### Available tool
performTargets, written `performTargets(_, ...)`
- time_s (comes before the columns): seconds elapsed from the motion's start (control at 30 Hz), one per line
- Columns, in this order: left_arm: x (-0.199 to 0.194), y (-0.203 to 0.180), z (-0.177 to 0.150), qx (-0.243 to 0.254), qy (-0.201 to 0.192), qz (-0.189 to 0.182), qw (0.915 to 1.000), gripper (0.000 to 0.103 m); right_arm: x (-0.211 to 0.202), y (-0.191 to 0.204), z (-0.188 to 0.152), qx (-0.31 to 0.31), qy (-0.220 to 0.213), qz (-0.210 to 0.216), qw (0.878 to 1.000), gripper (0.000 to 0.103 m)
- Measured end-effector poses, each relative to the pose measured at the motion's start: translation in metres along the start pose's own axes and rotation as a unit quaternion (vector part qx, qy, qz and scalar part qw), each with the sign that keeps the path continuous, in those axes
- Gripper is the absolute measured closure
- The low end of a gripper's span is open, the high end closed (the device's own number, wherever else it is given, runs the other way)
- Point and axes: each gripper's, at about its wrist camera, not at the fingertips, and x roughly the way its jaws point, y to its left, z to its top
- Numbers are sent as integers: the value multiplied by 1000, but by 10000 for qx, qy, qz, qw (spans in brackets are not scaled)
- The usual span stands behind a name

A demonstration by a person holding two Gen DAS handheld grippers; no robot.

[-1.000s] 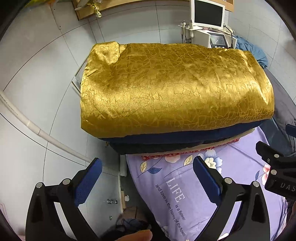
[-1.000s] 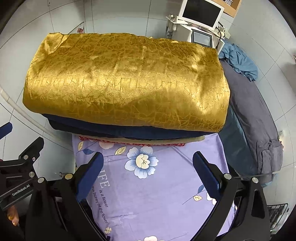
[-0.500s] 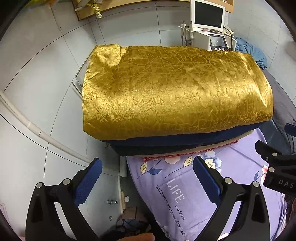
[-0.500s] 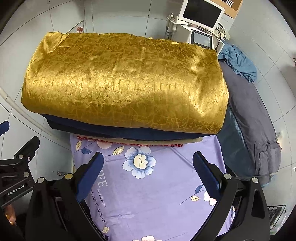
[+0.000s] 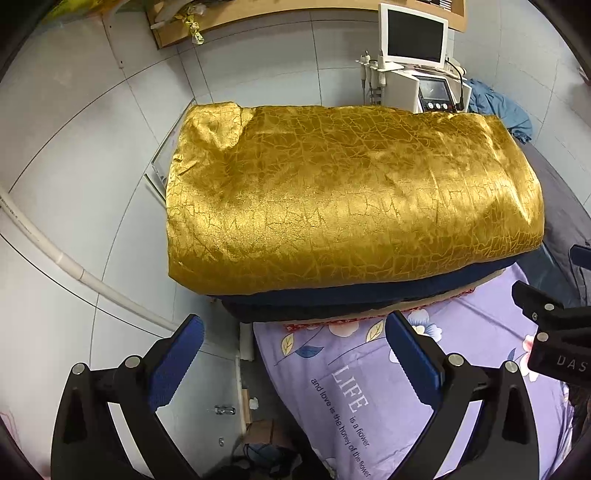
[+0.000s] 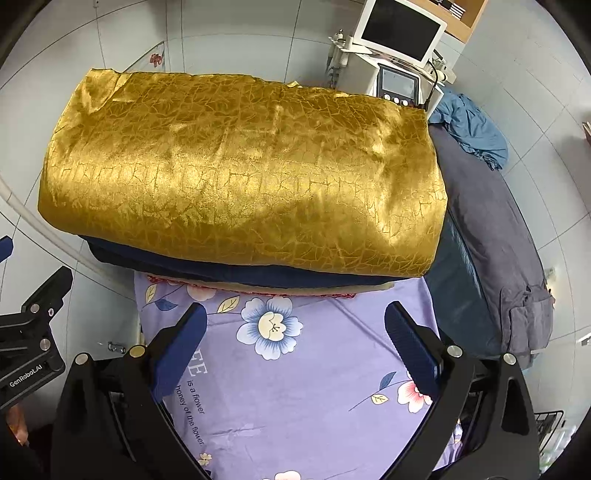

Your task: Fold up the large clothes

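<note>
A large folded gold cloth (image 5: 340,199) (image 6: 243,173) with a crackle pattern lies on top of a stack, over a dark navy layer (image 5: 369,291) (image 6: 229,267). The stack rests on a lilac flowered sheet (image 5: 369,387) (image 6: 314,369) covering a bed. My left gripper (image 5: 293,352) hovers open above the sheet's near left corner, short of the stack, with nothing between its blue pads. My right gripper (image 6: 295,345) stands open over the sheet, also empty. Each gripper's black body shows at the edge of the other's view.
A white machine with a monitor (image 5: 413,37) (image 6: 400,29) stands behind the stack against the tiled wall. A grey blanket (image 6: 491,236) and a blue cloth (image 6: 469,125) lie to the right. A white pipe (image 5: 74,273) runs along the left wall. Small clutter sits on the floor (image 5: 258,428).
Both grippers have drawn back and risen slightly, so the gold stack sits a little farther up in both views. Both stay open; the cloth has not moved.
</note>
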Motion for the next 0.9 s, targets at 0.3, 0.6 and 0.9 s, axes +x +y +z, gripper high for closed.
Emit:
performTargets(0.3,1,1,-2,-14,66,-114,9999,7,2,1,-2,-12,26,5,10000,8)
performTargets(0.6,2,0,-4,24,88,-107,9999,7,2,0,-2,-4,30,14,10000,8)
performTargets(0.9,4,2,-3,34,84,-78,9999,7,2,3,-4,-51,34,24,10000,8)
